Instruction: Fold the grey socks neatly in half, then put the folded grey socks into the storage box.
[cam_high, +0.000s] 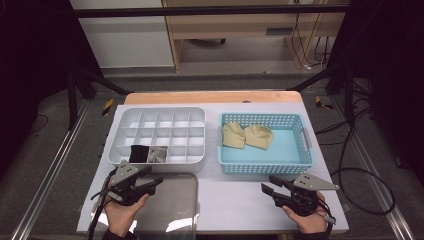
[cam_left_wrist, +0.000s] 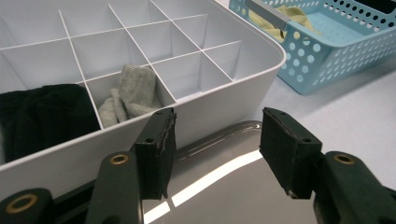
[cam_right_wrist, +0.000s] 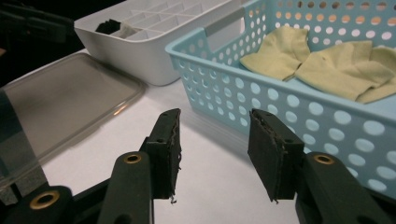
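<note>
Holding the left tongs (cam_high: 150, 181) over a clear lid (cam_high: 170, 205) on the bench (cam_high: 230, 200), jaws apart, nothing between them. Sitting just past them, a white tray (cam_high: 155, 112) with many small boxes. Tucked in its near row, a black sock (cam_high: 138, 153) and a grey sock (cam_high: 159, 154), side by side in 2 boxes. Holding the right tongs (cam_high: 272, 186) near a blue basket (cam_high: 265, 168), jaws apart and empty too. Lying inside the basket, 2 yellow socks (cam_high: 247, 135).

Overhead forward; two close gripper-level views
</note>
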